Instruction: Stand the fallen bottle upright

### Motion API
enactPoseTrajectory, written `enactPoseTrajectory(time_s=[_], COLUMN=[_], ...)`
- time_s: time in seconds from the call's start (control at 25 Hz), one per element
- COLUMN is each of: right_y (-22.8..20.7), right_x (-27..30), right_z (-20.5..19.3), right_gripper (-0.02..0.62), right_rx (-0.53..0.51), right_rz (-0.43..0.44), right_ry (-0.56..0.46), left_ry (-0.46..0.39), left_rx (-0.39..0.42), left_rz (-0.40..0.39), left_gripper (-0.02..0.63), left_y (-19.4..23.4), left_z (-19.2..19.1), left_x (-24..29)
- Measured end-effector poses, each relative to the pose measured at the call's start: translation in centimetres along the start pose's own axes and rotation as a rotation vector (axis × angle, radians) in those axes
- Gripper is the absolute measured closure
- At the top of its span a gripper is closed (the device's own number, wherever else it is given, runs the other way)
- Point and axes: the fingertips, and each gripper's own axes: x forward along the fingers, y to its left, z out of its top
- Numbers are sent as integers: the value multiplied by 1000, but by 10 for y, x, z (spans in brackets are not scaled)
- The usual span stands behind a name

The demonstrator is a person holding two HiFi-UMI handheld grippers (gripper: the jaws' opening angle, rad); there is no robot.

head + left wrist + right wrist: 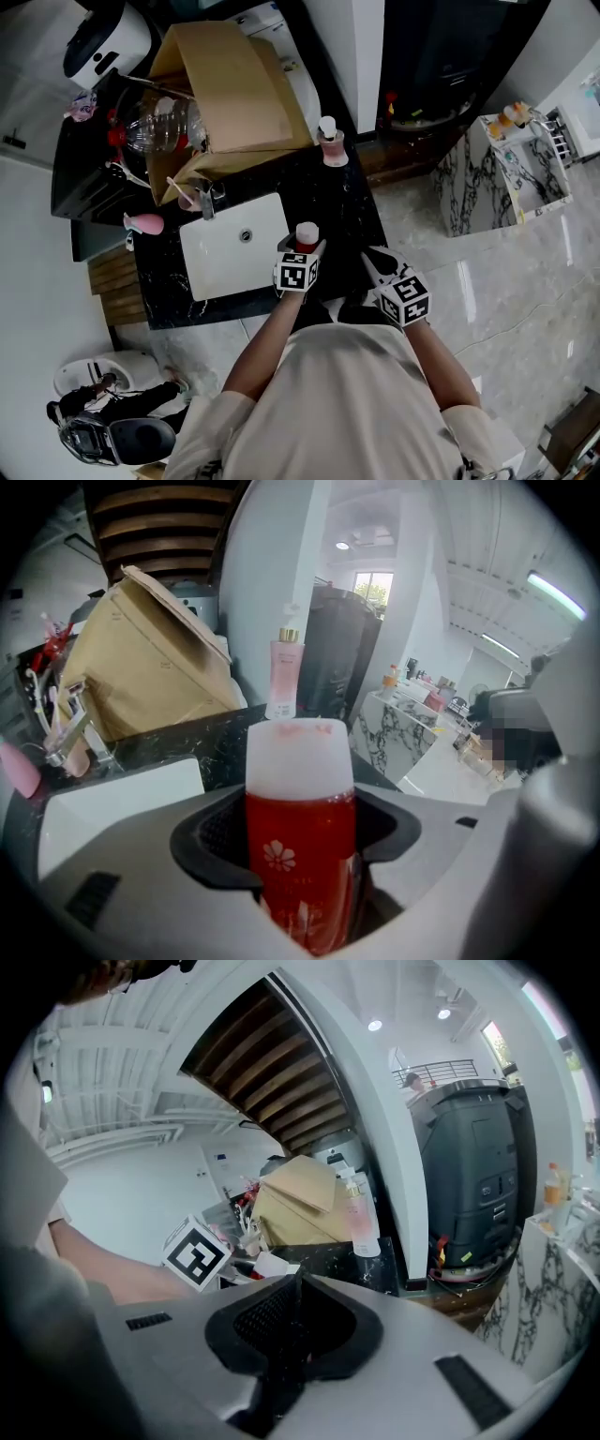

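The left gripper (302, 255) had its jaws clamped on one red bottle (300, 827), just right of the sink (234, 246). The right gripper (291, 1330) had its jaws together, empty. Beyond the sink, one pink bottle (330, 142) stood beside one cardboard box (234, 89) on a dark marbled surface (347, 202), above a pale floor (487, 281).

Red flower-printed bottle (298, 855) with frosted white cap (300, 757), cap up, in the left tongs' (302, 253) grip.

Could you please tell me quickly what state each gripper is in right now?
Left gripper: closed on the red bottle.
Right gripper: closed, holding nothing.
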Motion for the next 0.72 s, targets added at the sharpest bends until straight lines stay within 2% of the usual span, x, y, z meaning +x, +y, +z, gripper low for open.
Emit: enactPoseTrajectory(time_s=[0.72], right_y=[19], right_x=[-3], right_z=[18], right_gripper=[554], right_rx=[-46], right_rz=[12], right_ry=[-37], left_ry=[-146], left_rx=[8], left_rz=[-10], left_gripper=[316], left_y=[8], left_z=[26], left_x=[-30])
